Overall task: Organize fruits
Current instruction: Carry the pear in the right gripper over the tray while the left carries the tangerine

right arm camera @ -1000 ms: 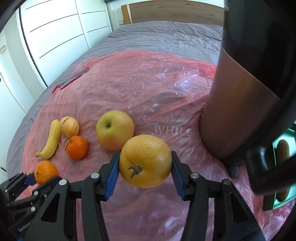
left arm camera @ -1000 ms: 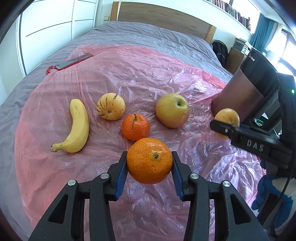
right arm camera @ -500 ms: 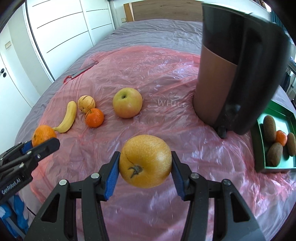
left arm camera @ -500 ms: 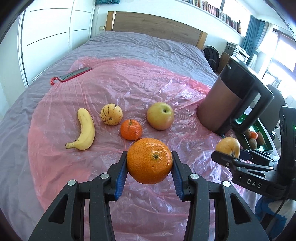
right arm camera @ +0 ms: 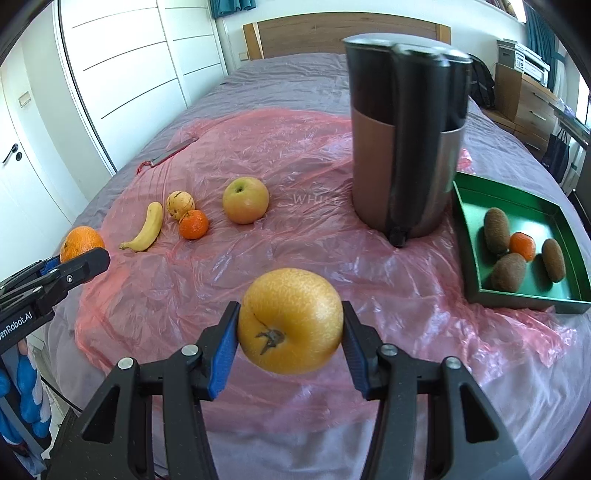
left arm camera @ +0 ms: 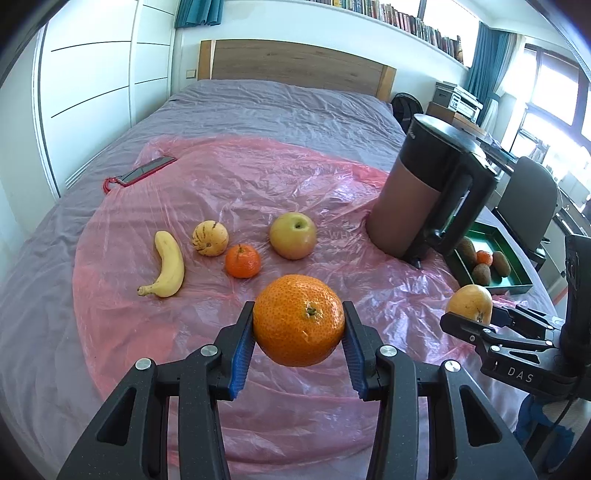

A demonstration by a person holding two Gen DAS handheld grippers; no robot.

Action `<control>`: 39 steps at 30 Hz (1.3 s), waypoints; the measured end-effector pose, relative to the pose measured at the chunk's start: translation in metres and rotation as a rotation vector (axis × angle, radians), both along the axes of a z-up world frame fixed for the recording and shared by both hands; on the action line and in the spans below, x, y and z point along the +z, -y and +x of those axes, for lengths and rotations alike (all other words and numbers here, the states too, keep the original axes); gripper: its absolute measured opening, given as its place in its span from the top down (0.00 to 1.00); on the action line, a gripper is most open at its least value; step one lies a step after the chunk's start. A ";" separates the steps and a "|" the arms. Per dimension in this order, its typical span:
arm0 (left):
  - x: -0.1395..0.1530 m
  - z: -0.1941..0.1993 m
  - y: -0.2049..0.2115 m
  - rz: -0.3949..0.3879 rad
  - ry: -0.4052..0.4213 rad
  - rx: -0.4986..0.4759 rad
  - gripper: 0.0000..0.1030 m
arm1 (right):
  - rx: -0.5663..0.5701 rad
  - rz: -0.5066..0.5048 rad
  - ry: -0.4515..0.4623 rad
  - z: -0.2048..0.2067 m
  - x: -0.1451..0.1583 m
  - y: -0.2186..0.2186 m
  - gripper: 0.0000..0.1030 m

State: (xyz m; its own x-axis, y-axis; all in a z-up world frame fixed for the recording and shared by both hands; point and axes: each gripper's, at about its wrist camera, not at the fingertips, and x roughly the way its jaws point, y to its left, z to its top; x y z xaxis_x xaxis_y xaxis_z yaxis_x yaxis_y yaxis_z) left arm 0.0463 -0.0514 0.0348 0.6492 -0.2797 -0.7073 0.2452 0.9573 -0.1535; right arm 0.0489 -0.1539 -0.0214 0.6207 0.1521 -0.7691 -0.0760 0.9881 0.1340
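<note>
A home bedroom. A bed (left arm camera: 280, 107) with a grey cover and wooden headboard (left arm camera: 295, 66) fills the room, beside white wardrobe doors (right arm camera: 122, 62). A bookshelf (left arm camera: 399, 18) runs above teal curtains (left arm camera: 484, 55).

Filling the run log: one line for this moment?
left claw: holds orange | right claw: holds yellow pear | tray: three kiwis, one tangerine

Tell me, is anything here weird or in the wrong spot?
Yes. A tall kettle stands on the bed's pink plastic sheet, among the fruit, beside the green tray. A phone lies at the sheet's far edge. Neither is fruit. Nothing looks spilled or broken.
</note>
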 end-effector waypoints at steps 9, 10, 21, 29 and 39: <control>0.020 -0.015 0.042 -0.004 -0.006 -0.057 0.62 | -0.043 0.036 0.050 -0.033 0.010 0.047 0.10; 0.022 -0.017 0.047 -0.009 -0.007 -0.067 0.62 | -0.056 0.042 0.053 -0.037 0.010 0.055 0.10; 0.026 -0.022 0.120 0.008 -0.038 -0.188 0.62 | -0.183 0.061 0.064 -0.065 0.003 0.136 0.10; 0.021 -0.016 0.172 0.038 -0.053 -0.279 0.62 | -0.270 0.062 0.077 -0.071 -0.002 0.196 0.10; 0.016 0.008 0.268 0.049 -0.064 -0.426 0.62 | -0.354 0.052 0.140 -0.043 0.007 0.267 0.10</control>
